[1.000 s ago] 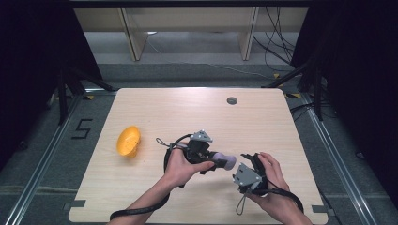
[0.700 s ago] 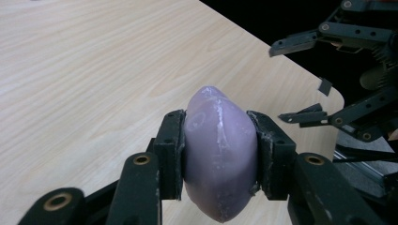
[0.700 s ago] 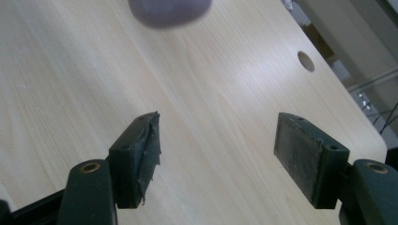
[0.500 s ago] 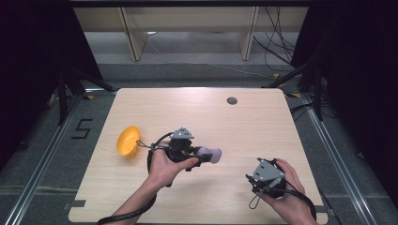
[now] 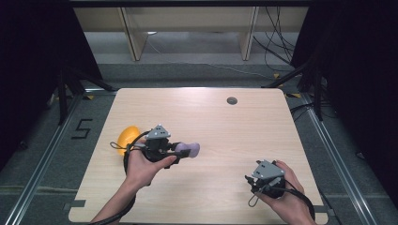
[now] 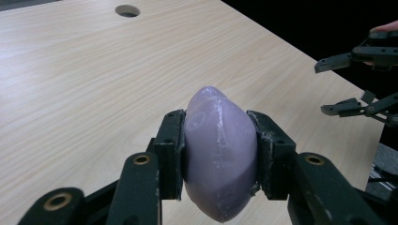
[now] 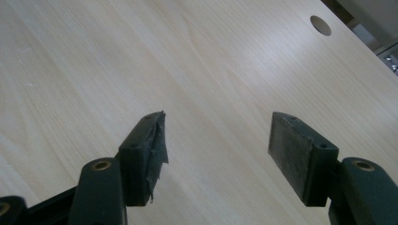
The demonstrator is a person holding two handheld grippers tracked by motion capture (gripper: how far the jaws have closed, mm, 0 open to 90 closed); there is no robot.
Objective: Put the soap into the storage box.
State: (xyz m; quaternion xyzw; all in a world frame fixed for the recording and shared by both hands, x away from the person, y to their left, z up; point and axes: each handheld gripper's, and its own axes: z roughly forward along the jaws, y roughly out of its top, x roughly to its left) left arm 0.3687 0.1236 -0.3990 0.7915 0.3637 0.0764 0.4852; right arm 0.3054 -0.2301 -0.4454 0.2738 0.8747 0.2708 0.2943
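The table (image 5: 225, 126) is a pale wood-grain board with rounded corners, bare over most of its top, with a small round cable hole (image 5: 232, 100) near its far edge. It stands on a grey carpeted floor (image 5: 47, 154) between metal rails; a number five (image 5: 81, 129) is taped on the carpet to its left. Beyond the far edge stands a light wooden shelf frame (image 5: 187, 28), with loose cables (image 5: 277, 42) trailing on the floor to its right. Both sides of the room fall away into darkness.

The left gripper (image 5: 180, 150) is held level above the left half of the table, pointing to the right. Its jaws pinch a purple lump (image 5: 187, 149) that looks like soap or putty; in the left gripper view the pads press into both flanks of the purple lump (image 6: 219, 152), which bulges out in front of them and hangs clear above the wood. Just behind the left hand (image 5: 141, 166) an orange round thing (image 5: 126, 138) lies on the table near its left edge, partly hidden by the gripper and its cable.

The right gripper (image 5: 251, 180) sits near the front right corner, well apart from the purple lump, with the right hand (image 5: 281, 192) wrapped around its body. Its jaws have just been closing, yet in the right gripper view the right gripper (image 7: 216, 136) shows them spread with bare wood between them. One pad carries a frayed strip of dark tape. Farther off in that view, the cable hole (image 7: 320, 25) marks the table's far edge.
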